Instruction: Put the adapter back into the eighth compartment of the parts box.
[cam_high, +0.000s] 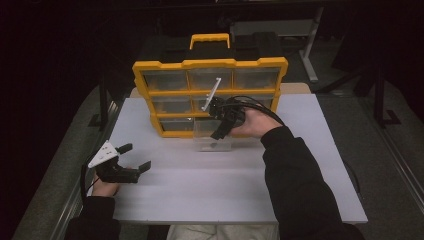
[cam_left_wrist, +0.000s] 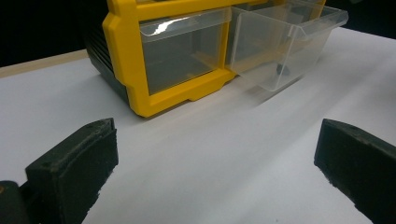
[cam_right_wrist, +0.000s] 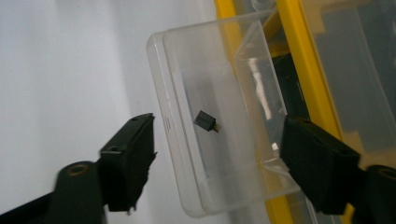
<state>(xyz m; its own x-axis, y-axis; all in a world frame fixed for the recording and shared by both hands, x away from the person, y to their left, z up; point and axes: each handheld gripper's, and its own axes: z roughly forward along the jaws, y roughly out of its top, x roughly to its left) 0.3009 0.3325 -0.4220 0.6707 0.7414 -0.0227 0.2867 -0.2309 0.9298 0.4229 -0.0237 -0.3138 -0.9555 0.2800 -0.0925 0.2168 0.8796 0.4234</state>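
Observation:
A yellow organizer (cam_high: 210, 65) with clear drawers stands upright at the back of the white table (cam_high: 300, 150). One clear drawer (cam_high: 212, 142) is pulled out of its bottom row onto the table. A small black part (cam_right_wrist: 205, 121) lies on that drawer's floor, also seen as the dark part (cam_left_wrist: 282, 71) in the left gripper view. My right gripper (cam_high: 216, 131) hovers over the drawer (cam_right_wrist: 243, 154), pointing down into it. Its jaws stand open around nothing (cam_right_wrist: 217, 158). My left gripper (cam_high: 136, 156) rests low at the table's left front, open, with bare table between its jaws (cam_left_wrist: 215, 172).
The organizer's yellow frame (cam_left_wrist: 126, 51) and its shut bottom-left drawer (cam_left_wrist: 182, 51) face the left gripper. A black case with a yellow handle (cam_high: 210, 39) stands behind the organizer. Dark floor and table legs surround the table.

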